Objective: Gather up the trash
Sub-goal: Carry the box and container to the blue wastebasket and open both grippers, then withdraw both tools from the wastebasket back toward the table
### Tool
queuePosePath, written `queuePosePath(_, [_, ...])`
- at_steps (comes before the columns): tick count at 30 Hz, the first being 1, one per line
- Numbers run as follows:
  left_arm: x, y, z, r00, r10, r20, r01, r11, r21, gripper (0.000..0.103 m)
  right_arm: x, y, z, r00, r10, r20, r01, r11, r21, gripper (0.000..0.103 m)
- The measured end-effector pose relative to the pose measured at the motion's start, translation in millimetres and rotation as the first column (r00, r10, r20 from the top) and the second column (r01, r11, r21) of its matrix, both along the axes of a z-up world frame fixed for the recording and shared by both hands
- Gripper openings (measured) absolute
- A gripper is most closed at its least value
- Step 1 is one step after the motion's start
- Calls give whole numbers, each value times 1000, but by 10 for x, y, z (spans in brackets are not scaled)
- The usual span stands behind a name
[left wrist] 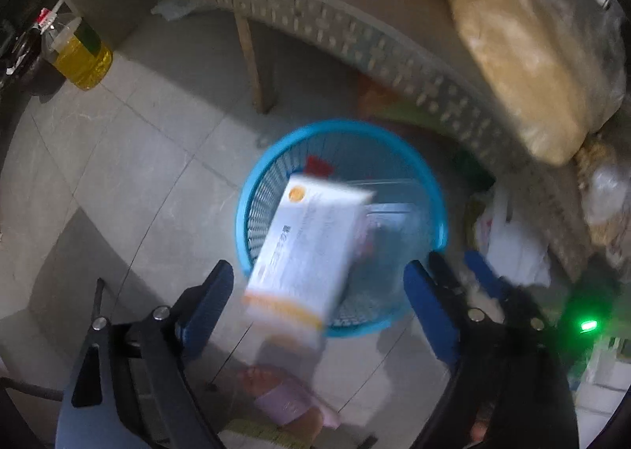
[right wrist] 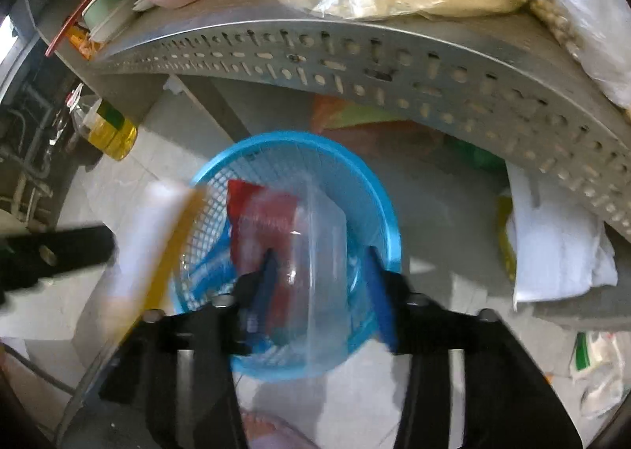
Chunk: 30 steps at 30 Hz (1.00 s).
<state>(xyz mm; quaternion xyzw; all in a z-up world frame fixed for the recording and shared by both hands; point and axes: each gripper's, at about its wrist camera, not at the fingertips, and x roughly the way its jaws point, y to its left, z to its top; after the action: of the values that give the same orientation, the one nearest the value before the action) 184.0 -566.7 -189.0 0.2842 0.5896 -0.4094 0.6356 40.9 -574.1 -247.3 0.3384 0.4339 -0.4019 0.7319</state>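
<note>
Step in hand: I am dropping a white-and-orange carton into the blue basket standing on the tiled floor, just beside the edge of the perforated metal counter.

Left hand-held gripper: jaws are standing wide apart; the carton is blurred between them and touching neither, by my judgement already falling, partly over the basket's near rim.

Right hand-held gripper: jaws apart, holding nothing, hovering over the basket mouth.

To do this well: I am keeping the left gripper centred over the opening, since the carton's lower end is overhanging the rim and may tip out.

Count:
- basket: one
- carton: one
- clear plastic tub in the basket: one
- red wrapper in the basket: one
- oil bottle on the floor: one
</note>
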Motion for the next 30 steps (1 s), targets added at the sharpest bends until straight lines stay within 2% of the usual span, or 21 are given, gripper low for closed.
queuePosePath(4, [-58, 37, 118, 999, -37, 14, 37, 999, -37, 90, -203, 84, 22, 999, -30, 33, 30, 1000, 2, 50])
queuePosePath(10, [-68, 200, 368, 999, -30, 16, 31, 997, -76, 90, -454, 210, 170, 997, -49, 54, 49, 999, -8, 50])
queuePosePath(18, [-283, 756, 1173, 996, -41, 76, 55, 978, -202, 90, -553, 608, 556, 995, 47, 83, -45, 999, -29, 52])
queuePosePath(21, [-402, 1132, 1534, 992, -34, 122, 67, 961, -269, 90, -527, 817, 811, 988, 122, 95, -115, 991, -74, 60])
queuePosePath(25, [-503, 1676, 1898, 990, 4, 141, 49, 929, -367, 90, -433, 1144, 1209, 963, 246, 111, -230, 963, -143, 70])
queuePosePath(30, [-564, 2504, 2269, 976, 124, 179, -23, 876, -481, 90, -283, 1610, 1785, 906, 413, 96, -372, 883, -288, 86])
